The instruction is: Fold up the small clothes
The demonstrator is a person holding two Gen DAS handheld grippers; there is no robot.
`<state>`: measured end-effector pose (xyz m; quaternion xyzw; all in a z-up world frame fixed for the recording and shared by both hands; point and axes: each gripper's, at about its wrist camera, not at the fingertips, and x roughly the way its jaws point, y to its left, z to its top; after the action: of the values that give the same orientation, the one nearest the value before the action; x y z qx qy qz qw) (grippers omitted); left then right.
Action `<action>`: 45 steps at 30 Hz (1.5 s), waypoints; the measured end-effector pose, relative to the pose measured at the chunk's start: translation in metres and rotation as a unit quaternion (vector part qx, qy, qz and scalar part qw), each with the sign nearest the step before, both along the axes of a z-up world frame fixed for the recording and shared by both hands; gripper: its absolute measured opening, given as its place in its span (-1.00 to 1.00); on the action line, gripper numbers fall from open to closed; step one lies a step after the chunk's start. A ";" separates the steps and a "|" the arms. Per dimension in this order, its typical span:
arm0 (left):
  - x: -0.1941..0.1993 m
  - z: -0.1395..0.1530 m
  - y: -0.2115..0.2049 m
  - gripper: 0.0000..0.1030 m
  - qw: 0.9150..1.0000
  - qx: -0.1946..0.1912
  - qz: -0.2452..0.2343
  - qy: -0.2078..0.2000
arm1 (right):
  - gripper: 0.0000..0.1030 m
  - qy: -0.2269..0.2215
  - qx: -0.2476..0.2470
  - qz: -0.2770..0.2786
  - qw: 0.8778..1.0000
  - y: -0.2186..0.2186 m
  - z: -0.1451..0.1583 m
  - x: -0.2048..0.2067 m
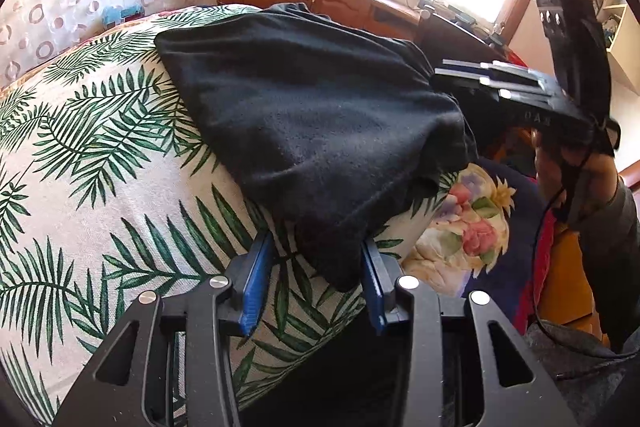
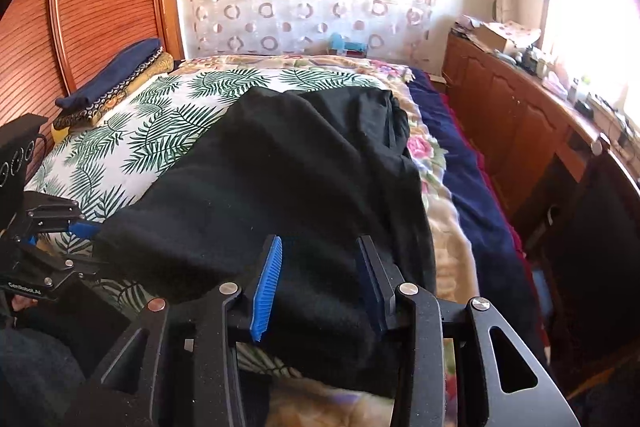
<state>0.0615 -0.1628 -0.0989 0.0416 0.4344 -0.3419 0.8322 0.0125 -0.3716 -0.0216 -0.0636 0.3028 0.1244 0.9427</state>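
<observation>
Now black garment (image 1: 304, 115) on bed, corner between parted left jaws

Black angular left tool (image 1: 316, 279), blue ribbed pads (image 1: 256, 283), silver round screws, right tool (image 2: 320, 287) alike, dark cable

Garment (image 2: 288, 167) on leaf-print sheet (image 2: 160, 131); floral blanket (image 2: 436, 163) right; cabinet (image 2: 500, 107) beyond bed edge.

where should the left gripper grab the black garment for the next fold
Probably the near corner of the black garment, which hangs down between the left gripper's open fingers. Come from the near bed edge, along the leaf-print cover. That corner is a thin point lying apart from the bulk, so the pads can close on it alone.
</observation>
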 end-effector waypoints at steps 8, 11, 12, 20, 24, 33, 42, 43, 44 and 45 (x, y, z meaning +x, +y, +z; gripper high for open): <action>0.007 0.006 0.007 -0.17 1.000 -0.017 0.020 -0.007 | -0.23 0.001 0.035 0.000 0.999 -0.026 0.032 0.085; 0.008 0.005 0.007 -0.17 1.000 -0.018 0.021 -0.006 | -0.23 0.027 0.043 0.001 0.999 -0.028 0.037 0.134; 0.008 0.006 0.009 -0.17 1.000 -0.019 0.022 -0.006 | -0.23 0.037 0.042 0.000 0.998 -0.026 0.038 0.149; 0.007 0.004 0.012 -0.17 1.000 -0.022 0.022 -0.005 | -0.23 0.135 0.056 -0.038 0.989 -0.028 0.009 0.251; 0.006 0.002 0.011 -0.17 1.000 -0.022 0.021 -0.002 | -0.89 0.137 0.052 -0.031 0.989 -0.017 0.008 0.265; 0.005 -0.003 0.010 -0.17 1.000 -0.020 0.019 -0.001 | -0.67 0.080 0.018 -0.086 0.993 -0.021 0.029 0.259; 0.001 0.027 0.002 -0.89 0.998 -0.055 -0.015 -0.035 | 0.01 0.013 0.018 0.001 1.000 -0.002 0.037 0.142; 0.002 0.035 0.001 -0.89 0.997 -0.059 -0.015 -0.042 | 0.07 0.009 0.015 0.014 1.000 0.002 0.036 0.126; 0.005 0.046 -0.002 -0.90 0.996 -0.063 -0.015 -0.054 | 0.09 0.006 0.014 0.024 1.000 0.004 0.034 0.111; 0.007 0.054 -0.003 -0.90 0.996 -0.066 -0.015 -0.060 | 0.09 0.005 0.014 0.034 0.999 0.009 0.031 0.094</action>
<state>0.0686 -0.1661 -0.0450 0.0140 0.3597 -0.3792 0.8524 0.1068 -0.3629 0.0092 -0.0602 0.3039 0.1609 0.9371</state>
